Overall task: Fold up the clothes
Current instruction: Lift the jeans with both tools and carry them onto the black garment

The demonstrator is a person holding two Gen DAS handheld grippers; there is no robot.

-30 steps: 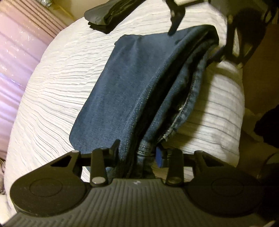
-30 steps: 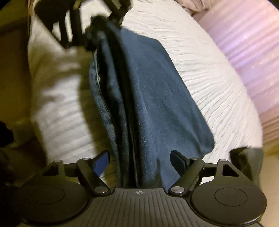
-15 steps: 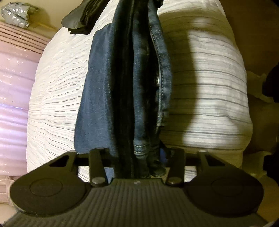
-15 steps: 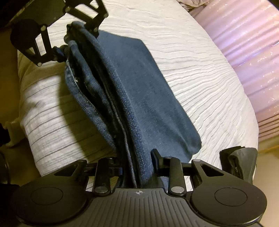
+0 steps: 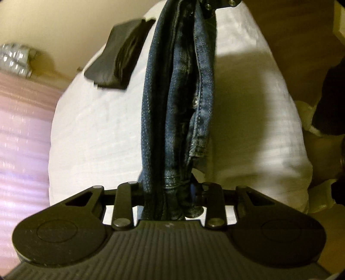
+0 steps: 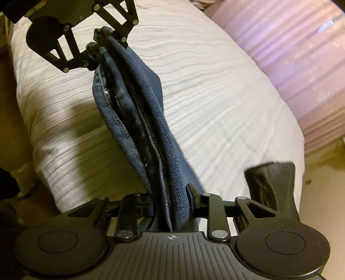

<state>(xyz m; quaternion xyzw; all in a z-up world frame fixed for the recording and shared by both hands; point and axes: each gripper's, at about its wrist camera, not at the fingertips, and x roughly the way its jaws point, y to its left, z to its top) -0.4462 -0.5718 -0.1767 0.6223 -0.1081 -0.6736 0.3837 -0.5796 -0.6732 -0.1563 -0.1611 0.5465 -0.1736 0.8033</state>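
A folded pair of dark blue jeans (image 5: 176, 103) hangs stretched between my two grippers, lifted above the white bed (image 5: 97, 129). My left gripper (image 5: 168, 191) is shut on one end of the folded jeans. My right gripper (image 6: 170, 200) is shut on the other end, and the jeans (image 6: 140, 112) run from it up to the left gripper (image 6: 103, 45) at the top left of the right wrist view. The right gripper's linkage also shows at the top edge of the left wrist view (image 5: 217, 4).
A folded black garment (image 5: 120, 56) lies on the bed's far corner; it also shows in the right wrist view (image 6: 273, 185). A pink ribbed cover (image 6: 301, 49) lies beside the bed. A silver packet (image 5: 17, 58) sits on the floor by the wall.
The right gripper closed on the jeans' end. Both grippers then lifted the folded jeans off the bed, so it now hangs edge-up between them.
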